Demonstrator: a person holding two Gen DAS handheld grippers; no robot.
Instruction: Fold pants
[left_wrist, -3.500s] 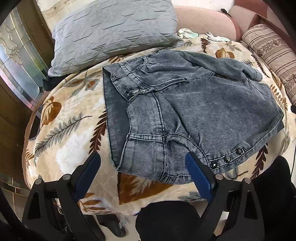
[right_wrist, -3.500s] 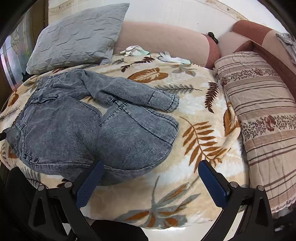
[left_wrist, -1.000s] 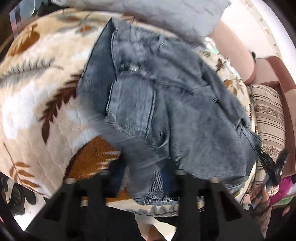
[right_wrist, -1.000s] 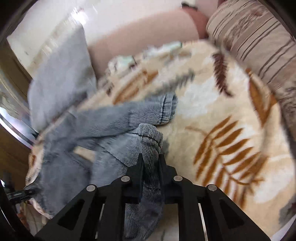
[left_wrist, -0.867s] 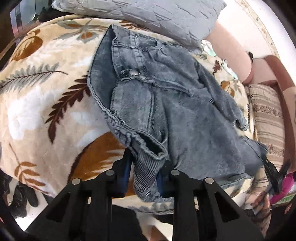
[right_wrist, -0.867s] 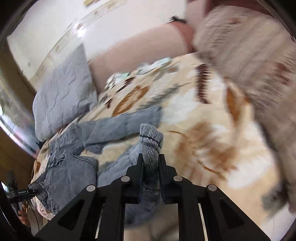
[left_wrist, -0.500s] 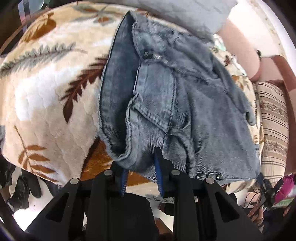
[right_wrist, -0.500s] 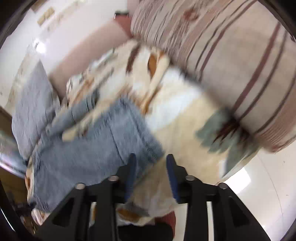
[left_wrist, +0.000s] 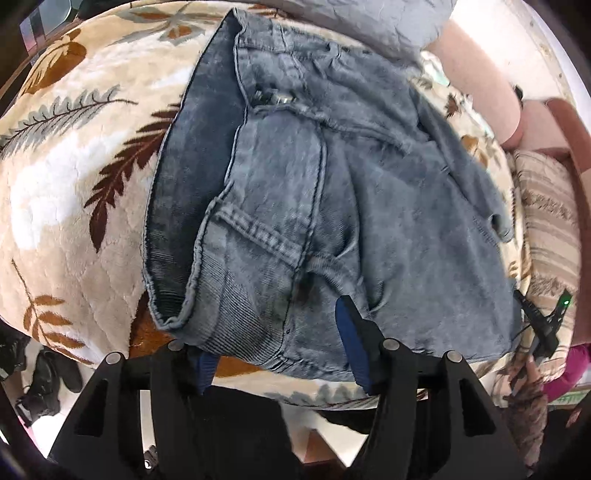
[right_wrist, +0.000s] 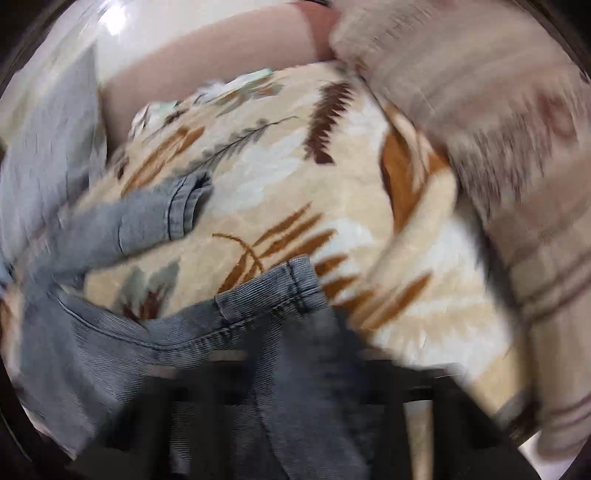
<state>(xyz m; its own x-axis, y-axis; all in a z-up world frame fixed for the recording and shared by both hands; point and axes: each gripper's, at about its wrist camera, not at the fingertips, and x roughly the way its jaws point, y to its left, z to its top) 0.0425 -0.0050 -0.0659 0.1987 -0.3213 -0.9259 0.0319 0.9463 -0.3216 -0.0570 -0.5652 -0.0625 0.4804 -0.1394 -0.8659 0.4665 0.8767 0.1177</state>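
Grey denim pants (left_wrist: 332, 192) lie on a leaf-print blanket (left_wrist: 74, 184), waistband to the left, legs running right. My left gripper (left_wrist: 275, 343) is open at the near waist corner, its blue pads either side of the cloth. In the blurred right wrist view one leg hem (right_wrist: 291, 288) lies just ahead of my right gripper (right_wrist: 295, 376), whose fingers are smeared dark shapes; the other leg hem (right_wrist: 184, 210) lies farther back on the blanket (right_wrist: 295, 177).
A grey pillow (left_wrist: 369, 18) lies behind the waistband. A striped bolster (right_wrist: 498, 129) runs along the right side. A pink padded backrest (right_wrist: 207, 55) is behind. The blanket's near edge drops to the floor, with dark shoes (left_wrist: 48, 373) below.
Both grippers closed on the pants, lifted and spread them, then set them down. The left jaws have opened around the waist corner. The right view swings fast and blurs.
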